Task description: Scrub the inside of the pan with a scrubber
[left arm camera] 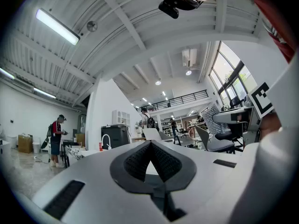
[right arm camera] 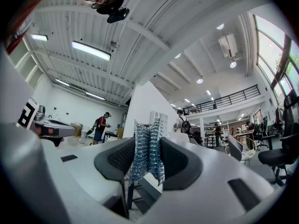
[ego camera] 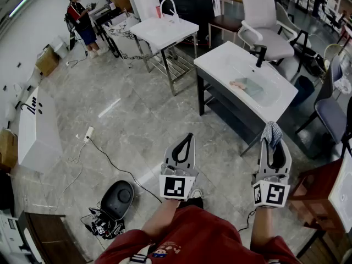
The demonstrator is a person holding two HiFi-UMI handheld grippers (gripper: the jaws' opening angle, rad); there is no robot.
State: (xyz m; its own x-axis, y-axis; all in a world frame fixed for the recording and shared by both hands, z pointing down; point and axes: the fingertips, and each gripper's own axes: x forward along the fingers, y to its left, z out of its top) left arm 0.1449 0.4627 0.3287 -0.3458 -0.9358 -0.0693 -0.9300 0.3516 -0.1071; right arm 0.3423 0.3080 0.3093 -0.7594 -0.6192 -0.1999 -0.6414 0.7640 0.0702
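Note:
My right gripper (ego camera: pixel 273 141) is shut on a silvery-blue mesh scrubber (ego camera: pixel 271 130), which sticks out past the fingertips. In the right gripper view the scrubber (right arm camera: pixel 145 153) stands squeezed between the dark pads of that gripper (right arm camera: pixel 147 146). My left gripper (ego camera: pixel 190 136) is held beside it over the floor. Its tips meet with nothing between them, as the left gripper view shows (left arm camera: pixel 150 143). Both grippers point up and forward, well short of the white sink (ego camera: pixel 220 59). I cannot pick out a pan in any view.
The sink stand has a black faucet (ego camera: pixel 259 54) and pinkish and greenish items (ego camera: pixel 247 86) in its basin. A second white sink table (ego camera: pixel 165 31) stands behind, an office chair (ego camera: pixel 264 26) beyond. A black device with cables (ego camera: pixel 117 198) lies on the floor. A person (ego camera: pixel 81 21) stands far back.

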